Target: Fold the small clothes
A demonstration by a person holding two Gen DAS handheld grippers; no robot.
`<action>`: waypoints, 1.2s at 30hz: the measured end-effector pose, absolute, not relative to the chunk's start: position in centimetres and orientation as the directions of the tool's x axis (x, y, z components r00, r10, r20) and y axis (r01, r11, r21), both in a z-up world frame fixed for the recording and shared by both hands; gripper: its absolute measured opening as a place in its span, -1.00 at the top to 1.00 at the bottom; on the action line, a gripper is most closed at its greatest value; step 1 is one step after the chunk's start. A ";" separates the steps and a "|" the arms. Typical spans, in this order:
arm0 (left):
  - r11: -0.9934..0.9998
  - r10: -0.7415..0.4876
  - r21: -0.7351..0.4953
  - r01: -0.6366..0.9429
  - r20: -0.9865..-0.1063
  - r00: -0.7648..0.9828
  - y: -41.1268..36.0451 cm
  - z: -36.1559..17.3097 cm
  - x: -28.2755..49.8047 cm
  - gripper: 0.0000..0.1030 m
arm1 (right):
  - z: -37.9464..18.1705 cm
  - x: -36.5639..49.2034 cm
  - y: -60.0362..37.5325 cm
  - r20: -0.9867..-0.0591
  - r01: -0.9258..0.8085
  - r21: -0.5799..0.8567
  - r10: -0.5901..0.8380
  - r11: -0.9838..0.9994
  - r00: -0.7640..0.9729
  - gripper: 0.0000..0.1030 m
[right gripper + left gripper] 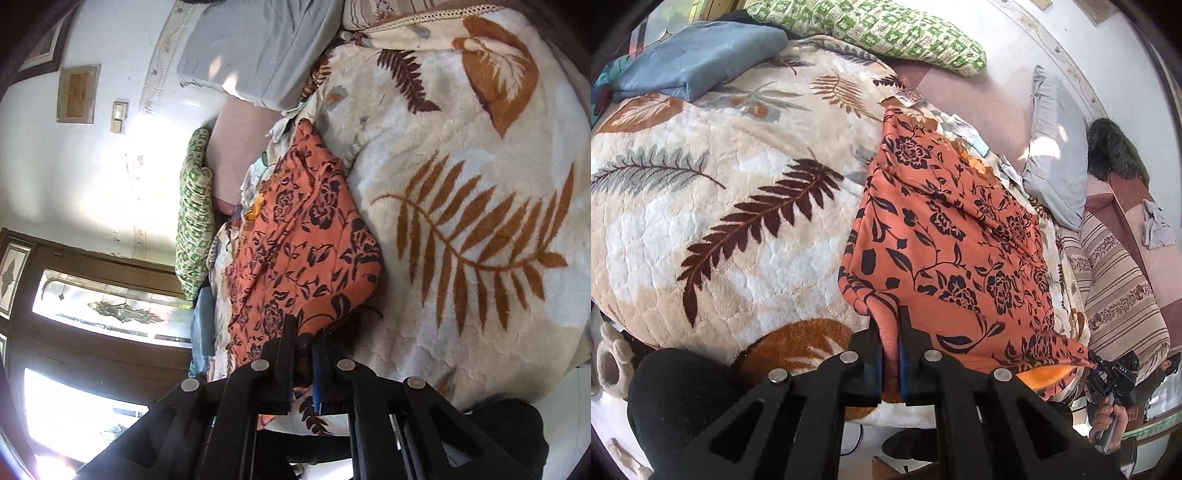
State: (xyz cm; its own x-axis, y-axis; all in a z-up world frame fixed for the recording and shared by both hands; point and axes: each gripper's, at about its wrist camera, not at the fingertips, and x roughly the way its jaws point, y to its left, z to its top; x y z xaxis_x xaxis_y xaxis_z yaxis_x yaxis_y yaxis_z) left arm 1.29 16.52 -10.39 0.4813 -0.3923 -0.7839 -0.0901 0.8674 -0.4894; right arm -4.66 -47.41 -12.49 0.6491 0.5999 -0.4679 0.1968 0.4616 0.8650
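On leaf-print blanket (701, 221): orange black-floral garment (942, 229), rumpled; left gripper (890, 332), right gripper (303, 339) each clamped on near edge.

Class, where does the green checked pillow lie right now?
Left wrist view, top centre: the green checked pillow lies at the bed's far edge, right of the folded blue cloth.

Left gripper (890, 332) and right gripper (303, 341) angled downward, jaws clamped tight on orange floral cloth (945, 229).
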 end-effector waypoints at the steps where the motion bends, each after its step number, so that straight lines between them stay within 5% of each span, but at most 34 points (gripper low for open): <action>1: 0.869 -0.388 -0.484 -0.100 -0.794 0.468 16.6 -11.0 1.2 0.88 | -13.1 -4.6 -47.6 -0.491 0.220 0.854 0.592 0.471 0.639 0.86; 8: 0.878 -0.378 -0.466 -0.110 -0.815 0.439 16.5 -11.7 1.5 0.88 | -15.2 -5.3 -48.4 -0.518 0.268 0.846 0.593 0.460 0.617 0.86; 14: 0.886 -0.391 -0.463 -0.015 -0.766 0.510 15.7 -6.3 5.5 0.88 | -9.6 -1.4 -48.6 -0.439 0.144 0.869 0.605 0.473 0.664 0.86; 20: 0.884 -0.401 -0.466 0.038 -0.714 0.574 14.8 -1.7 18.7 0.88 | -4.5 12.6 -49.5 -0.402 0.059 0.861 0.606 0.505 0.687 0.86; 24: 0.896 -0.356 -0.443 -0.034 -0.761 0.542 13.7 -4.4 31.1 0.81 | -6.4 26.9 -50.5 -0.461 0.167 0.861 0.598 0.481 0.656 0.82; 26: 0.906 -0.283 -0.402 -0.134 -0.810 0.514 13.8 -8.2 36.4 0.73 | -9.8 32.7 -50.8 -0.557 0.294 0.820 0.567 0.491 0.606 0.51; 28: 0.922 -0.213 -0.326 -0.210 -0.879 0.427 13.7 -11.3 38.7 0.29 | -11.3 33.7 -51.2 -0.599 0.381 0.787 0.455 0.485 0.659 -0.64; 29: 0.928 -0.204 -0.319 -0.194 -0.869 0.451 13.7 -11.5 38.5 0.06 | -11.5 33.1 -51.2 -0.552 0.355 0.817 0.437 0.454 0.711 -0.66; 30: 0.938 -0.182 -0.302 -0.167 -0.844 0.504 13.7 -11.2 37.8 -0.40 | -11.5 32.3 -51.2 -0.522 0.324 0.830 0.430 0.454 0.736 -0.67; 31: 0.952 -0.133 -0.260 -0.163 -0.830 0.542 13.8 -10.8 37.0 -0.53 | -11.4 31.4 -51.3 -0.535 0.314 0.813 0.418 0.490 0.734 -0.67; 36: 0.945 -0.138 -0.288 -0.154 -0.779 0.612 16.2 -9.0 32.4 -0.53 | -11.4 25.5 -50.3 -0.602 0.254 0.726 0.411 0.640 0.685 -0.67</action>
State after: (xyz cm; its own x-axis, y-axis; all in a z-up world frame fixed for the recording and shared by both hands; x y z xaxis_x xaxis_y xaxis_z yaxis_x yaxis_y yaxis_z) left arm 32.41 16.20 -9.02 0.6116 -0.1378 -0.7790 -0.1543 0.9450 -0.2884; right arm 25.49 -50.27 -11.44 0.6852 0.4106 -0.6015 0.2537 0.6396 0.7256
